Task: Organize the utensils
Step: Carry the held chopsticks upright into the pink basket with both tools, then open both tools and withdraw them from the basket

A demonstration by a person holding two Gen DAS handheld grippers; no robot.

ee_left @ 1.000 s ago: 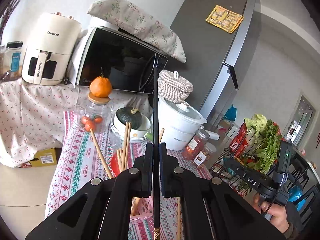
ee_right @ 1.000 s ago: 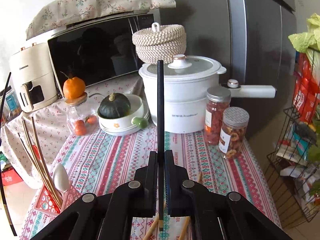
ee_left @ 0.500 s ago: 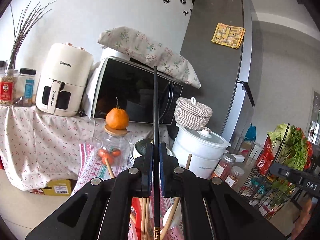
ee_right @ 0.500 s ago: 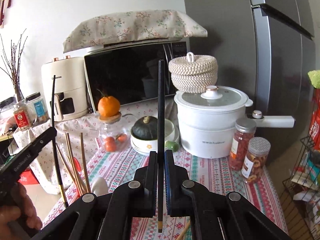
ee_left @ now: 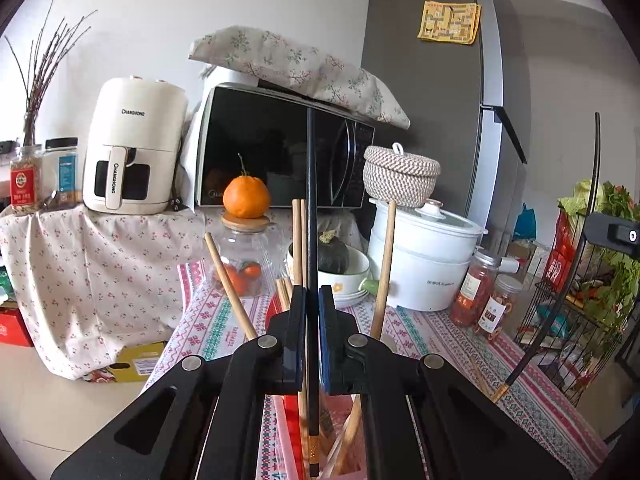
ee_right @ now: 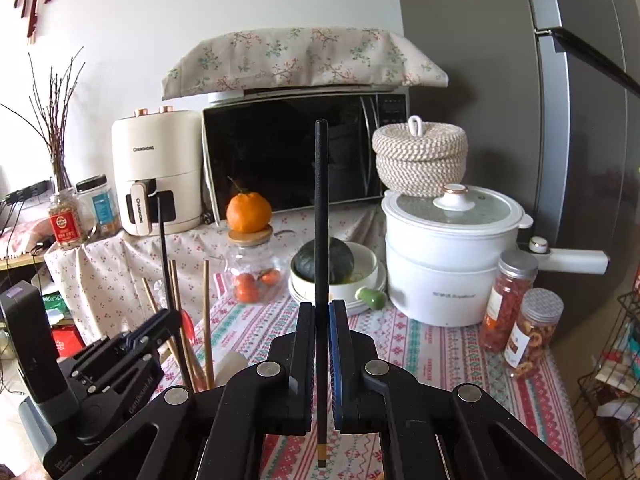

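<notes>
My left gripper [ee_left: 312, 294] is shut on a black chopstick [ee_left: 311, 200] that stands upright. Its gold-banded lower end reaches down among several wooden chopsticks [ee_left: 383, 264] in a red and pink utensil holder [ee_left: 290, 432]. My right gripper [ee_right: 321, 308] is shut on a second black chopstick [ee_right: 321, 200], also upright, above the patterned tablecloth [ee_right: 432, 352]. In the right wrist view the left gripper [ee_right: 160, 320] sits at the lower left, over the wooden chopsticks [ee_right: 206, 312]. The right-hand chopstick [ee_left: 592, 208] shows at the right edge of the left wrist view.
Behind stand a jar topped with an orange [ee_right: 249, 212], a bowl holding a dark squash [ee_right: 324, 260], a white pot [ee_right: 448, 256] with a woven basket on it, two snack jars [ee_right: 516, 304], a microwave [ee_right: 292, 156] and an air fryer [ee_right: 154, 168]. A wire rack [ee_left: 580, 300] of greens is at the right.
The left gripper has sunk and tilted up, bringing its chopstick's lower end in among the wooden ones. The right gripper has shifted and risen, and the left gripper now looms closer in its view.
</notes>
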